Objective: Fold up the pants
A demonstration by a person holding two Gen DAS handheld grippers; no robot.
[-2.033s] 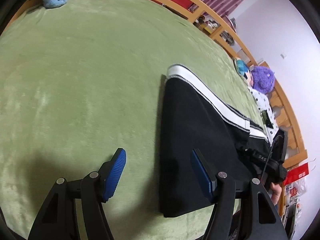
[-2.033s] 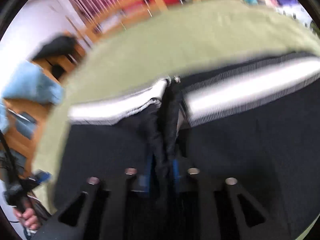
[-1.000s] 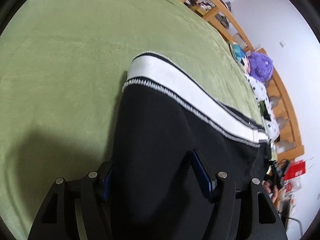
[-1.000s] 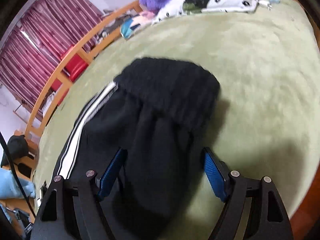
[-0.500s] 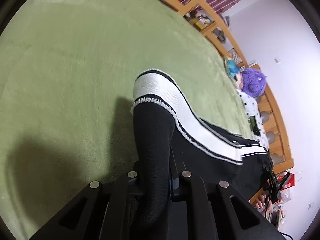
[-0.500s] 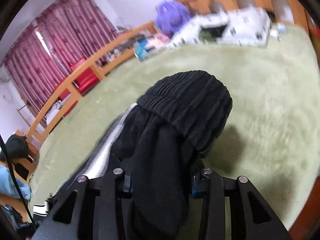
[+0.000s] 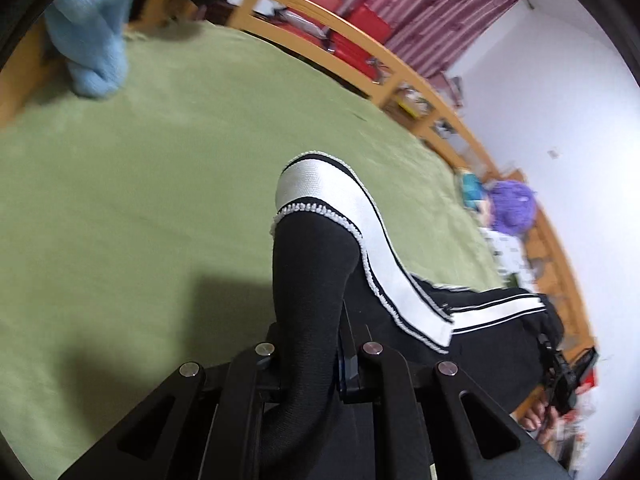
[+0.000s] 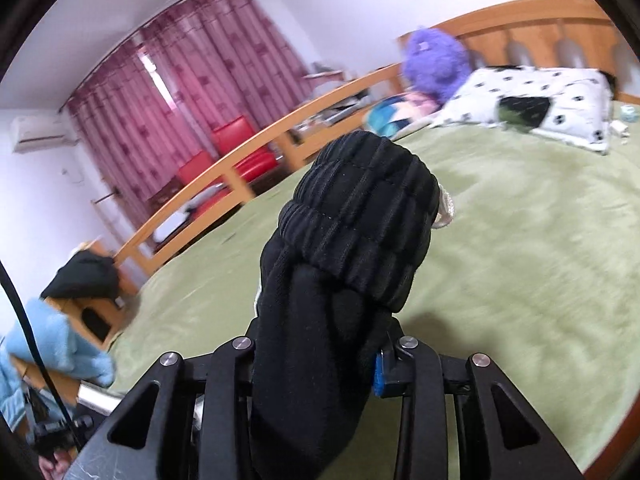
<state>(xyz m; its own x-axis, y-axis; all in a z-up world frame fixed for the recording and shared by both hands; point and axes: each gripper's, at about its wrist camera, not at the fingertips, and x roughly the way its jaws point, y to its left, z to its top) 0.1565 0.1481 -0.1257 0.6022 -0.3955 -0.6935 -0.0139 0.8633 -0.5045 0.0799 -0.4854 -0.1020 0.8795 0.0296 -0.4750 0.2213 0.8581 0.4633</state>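
The left gripper [image 7: 310, 360] is clamped on the black fabric of the pants [image 7: 312, 280] near the white-striped hem, which stands up toward 12 o'clock above the green blanket [image 7: 140, 200]. The right gripper [image 8: 316, 354], its jaws having just been closing, is pinched on the bunched ribbed waistband [image 8: 356, 216], likewise raised off the blanket, with the rest of the garment trailing toward 4 o'clock in the left view. In my judgement the lift is under way; to fold cleanly, both ends should travel level and together, the cloth kept taut between them, and neither grip eased until the raised half lies squarely over the resting half.
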